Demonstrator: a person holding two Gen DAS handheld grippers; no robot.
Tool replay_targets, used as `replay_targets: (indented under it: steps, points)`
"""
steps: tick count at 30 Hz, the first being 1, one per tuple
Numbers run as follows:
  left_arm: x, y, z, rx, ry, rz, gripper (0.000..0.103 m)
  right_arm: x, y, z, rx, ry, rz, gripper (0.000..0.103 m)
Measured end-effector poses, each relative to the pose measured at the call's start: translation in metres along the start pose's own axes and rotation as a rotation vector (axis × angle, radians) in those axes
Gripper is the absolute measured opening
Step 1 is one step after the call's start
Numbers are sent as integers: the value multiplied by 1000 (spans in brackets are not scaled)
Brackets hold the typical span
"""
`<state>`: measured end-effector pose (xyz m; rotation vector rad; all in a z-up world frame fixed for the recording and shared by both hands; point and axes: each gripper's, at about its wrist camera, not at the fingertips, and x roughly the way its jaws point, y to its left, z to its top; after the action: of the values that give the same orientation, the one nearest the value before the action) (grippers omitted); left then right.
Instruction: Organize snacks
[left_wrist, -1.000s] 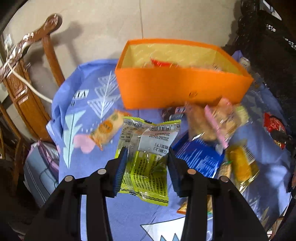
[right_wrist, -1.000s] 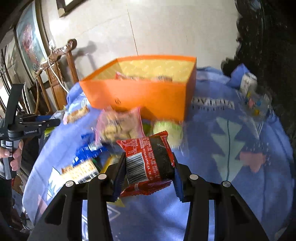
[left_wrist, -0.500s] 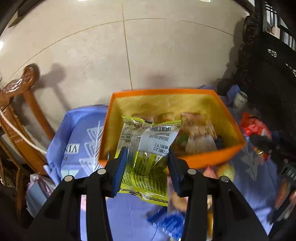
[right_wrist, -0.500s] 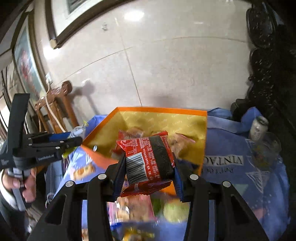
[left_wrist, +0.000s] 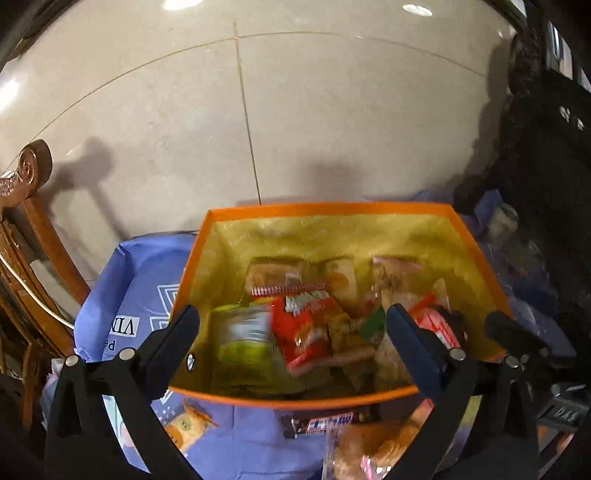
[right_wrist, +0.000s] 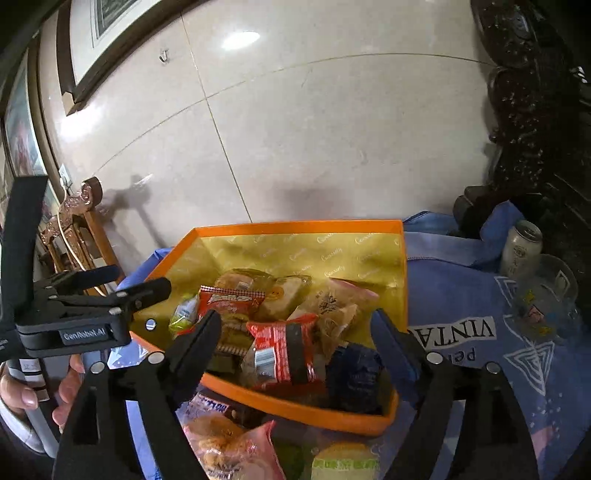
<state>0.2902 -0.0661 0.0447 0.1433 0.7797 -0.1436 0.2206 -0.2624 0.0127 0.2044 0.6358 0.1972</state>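
Observation:
An orange box (left_wrist: 295, 400) with yellow lining holds several snack packets. My left gripper (left_wrist: 291, 328) hangs over its near left part, jaws opening wide. Below them a blurred yellow-green packet (left_wrist: 243, 332) drops free into the box, touching neither pad. My right gripper (right_wrist: 295, 332) hovers over the box's near edge, jaws opening. A red and black packet (right_wrist: 284, 350) lies between them on the pile, clear of both pads. In the right wrist view a hand (right_wrist: 22, 391) holds the left gripper (right_wrist: 140, 282) at the box's left corner.
Loose snacks lie on the blue cloth (right_wrist: 461, 295) in front of the box: a chocolate bar (left_wrist: 321, 424), a pink packet (right_wrist: 229, 446), an orange packet (left_wrist: 188, 428). A can (right_wrist: 522, 247) and a glass (right_wrist: 550, 291) stand far right. A wooden chair (left_wrist: 33, 229) is on the left.
Both grippers rose from the cloth and moved forward over the orange box. Each then opened and let go of its packet, yellow-green on the left, red and black on the right.

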Motion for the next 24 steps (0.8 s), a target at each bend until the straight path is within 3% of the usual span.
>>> replay_targets:
  steps: [10, 17, 24]
  points:
    - [-39, 0, -38, 39, 40, -12, 99, -34, 2, -25, 5, 33, 7, 90]
    - [-48, 7, -96, 56, 115, 3, 99, -56, 8, -76, -21, 101, -2, 91]
    - [-31, 15, -153, 18, 231, -16, 99, -60, 13, -127, -6, 191, 23, 91]
